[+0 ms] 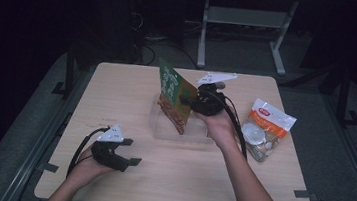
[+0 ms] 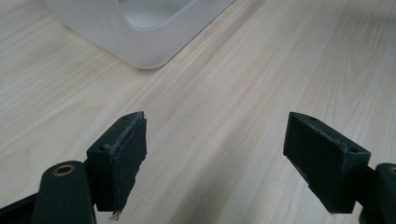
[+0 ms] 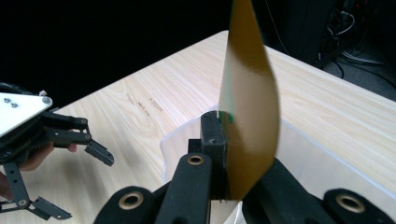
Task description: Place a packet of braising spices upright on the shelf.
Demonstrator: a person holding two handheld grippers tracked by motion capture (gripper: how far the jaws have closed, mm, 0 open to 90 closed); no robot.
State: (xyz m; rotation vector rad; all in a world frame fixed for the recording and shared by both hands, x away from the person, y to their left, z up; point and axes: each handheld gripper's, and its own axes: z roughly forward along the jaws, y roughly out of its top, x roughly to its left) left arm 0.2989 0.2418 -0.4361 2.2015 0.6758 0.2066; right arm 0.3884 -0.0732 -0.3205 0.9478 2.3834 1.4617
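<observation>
The right gripper is clenched on the edge of a green and brown snack bag, holding it upright with its lower end inside the clear plastic bin directly beneath the jaws. The left gripper hovers well short of that bin with its jaws spread wide and nothing between them, only bare wooden table ahead up to the bin's rounded corner. Beyond the right gripper's outer side, an orange and white bag lies flat near the table edge.
</observation>
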